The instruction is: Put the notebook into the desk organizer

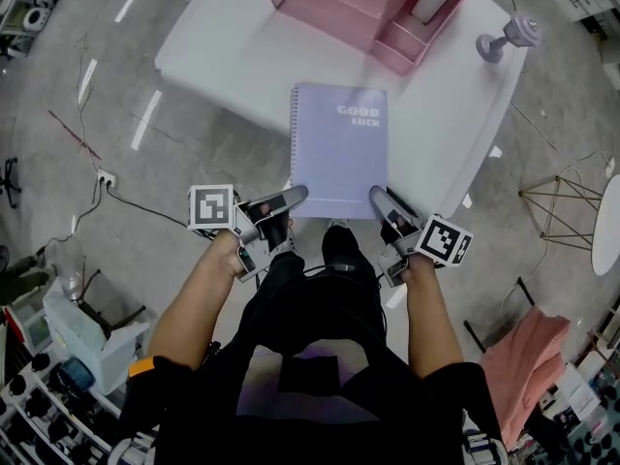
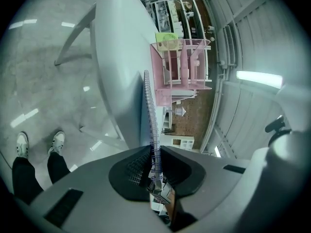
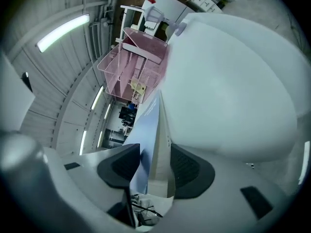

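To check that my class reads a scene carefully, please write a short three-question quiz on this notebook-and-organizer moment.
1. True or false: the notebook already sits inside the pink desk organizer.
2. Which edge does the left hand-held gripper clamp? A: the spiral binding. B: the open page edge.
3. Fill in: the cover reads "GOOD ____".
Key: 1 false; 2 A; 3 LUCK.

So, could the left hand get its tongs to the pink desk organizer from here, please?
Probably yes: only bare white table lies before the pink desk organizer. The left tongs are clamped on the purple spiral notebook, which would travel along.
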`<state>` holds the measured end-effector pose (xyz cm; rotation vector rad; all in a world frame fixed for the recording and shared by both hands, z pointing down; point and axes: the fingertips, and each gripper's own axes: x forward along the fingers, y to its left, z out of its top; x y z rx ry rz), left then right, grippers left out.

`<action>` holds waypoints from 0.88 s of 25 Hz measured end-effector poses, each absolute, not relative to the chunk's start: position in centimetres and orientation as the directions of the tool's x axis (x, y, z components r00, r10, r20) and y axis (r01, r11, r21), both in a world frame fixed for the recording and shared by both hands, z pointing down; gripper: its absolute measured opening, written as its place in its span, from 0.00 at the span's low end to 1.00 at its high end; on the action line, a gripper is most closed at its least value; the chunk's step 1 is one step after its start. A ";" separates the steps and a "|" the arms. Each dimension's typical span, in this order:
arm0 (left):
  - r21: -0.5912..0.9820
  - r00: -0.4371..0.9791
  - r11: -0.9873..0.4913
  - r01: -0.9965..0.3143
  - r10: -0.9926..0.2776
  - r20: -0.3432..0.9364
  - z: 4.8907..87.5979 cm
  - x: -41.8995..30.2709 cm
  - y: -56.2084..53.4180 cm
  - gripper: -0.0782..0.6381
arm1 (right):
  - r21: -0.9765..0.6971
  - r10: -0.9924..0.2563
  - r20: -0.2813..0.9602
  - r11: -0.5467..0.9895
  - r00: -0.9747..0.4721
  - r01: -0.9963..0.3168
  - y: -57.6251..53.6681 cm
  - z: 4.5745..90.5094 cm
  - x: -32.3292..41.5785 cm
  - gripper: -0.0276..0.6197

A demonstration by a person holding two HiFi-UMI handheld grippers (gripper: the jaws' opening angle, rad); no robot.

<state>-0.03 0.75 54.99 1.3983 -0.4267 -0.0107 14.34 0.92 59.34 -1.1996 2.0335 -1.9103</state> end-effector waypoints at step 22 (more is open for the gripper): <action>0.942 0.914 0.100 -0.321 -0.228 0.336 54.3 -1.9 2.0 0.18 | -0.960 -0.587 0.264 -0.080 -0.766 -0.269 2.2 58.7 10.6 0.14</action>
